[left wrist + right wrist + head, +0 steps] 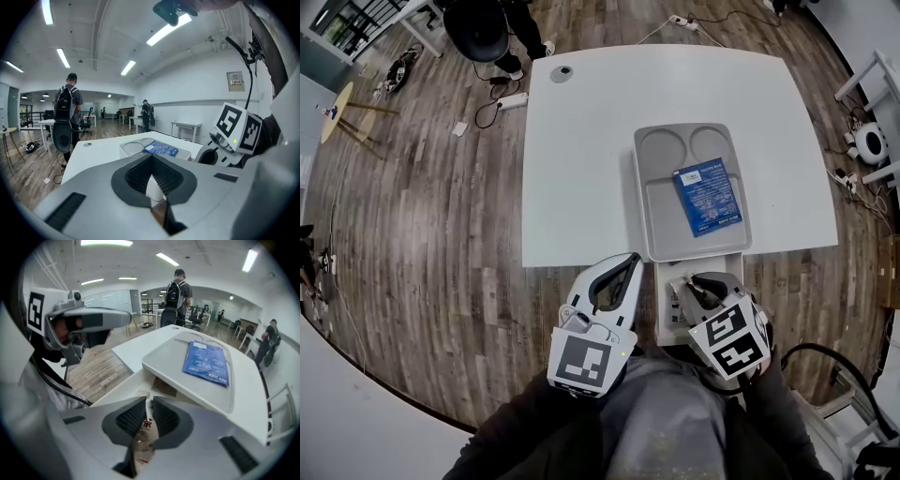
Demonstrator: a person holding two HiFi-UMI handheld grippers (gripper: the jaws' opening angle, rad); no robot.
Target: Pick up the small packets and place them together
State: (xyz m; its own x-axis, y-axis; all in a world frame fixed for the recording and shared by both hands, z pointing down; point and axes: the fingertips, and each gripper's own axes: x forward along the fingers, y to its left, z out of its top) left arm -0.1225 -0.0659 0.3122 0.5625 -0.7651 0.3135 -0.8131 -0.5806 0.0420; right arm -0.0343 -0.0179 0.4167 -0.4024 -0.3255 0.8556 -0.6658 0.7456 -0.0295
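Right gripper (149, 405): fingers drawn in narrow, pinching a small packet (146, 426), pale with red print. The packet stands upright between the pads and runs down behind them. In the head view this gripper (698, 286) points steeply down over a white box (666, 314) at the near edge of the table (581, 159), just below the tray (641, 202). More small items lie in the box, too small to tell what they are.

Left gripper (151, 159): fingertips meet, nothing between them. It is held about level, off the near table edge and to the left of the right one (623, 264).

Tray: grey, with two round wells at the far end and one big compartment. A blue packet (707, 196) lies flat in the big compartment towards its right side, well apart from the packet in the right gripper. From the right gripper view the blue packet (207, 363) lies beyond and above the fingers, with the tray's near rim overhanging the box.

Background: wood floor; a person with a backpack (177, 298) stands beyond the far end of the table.
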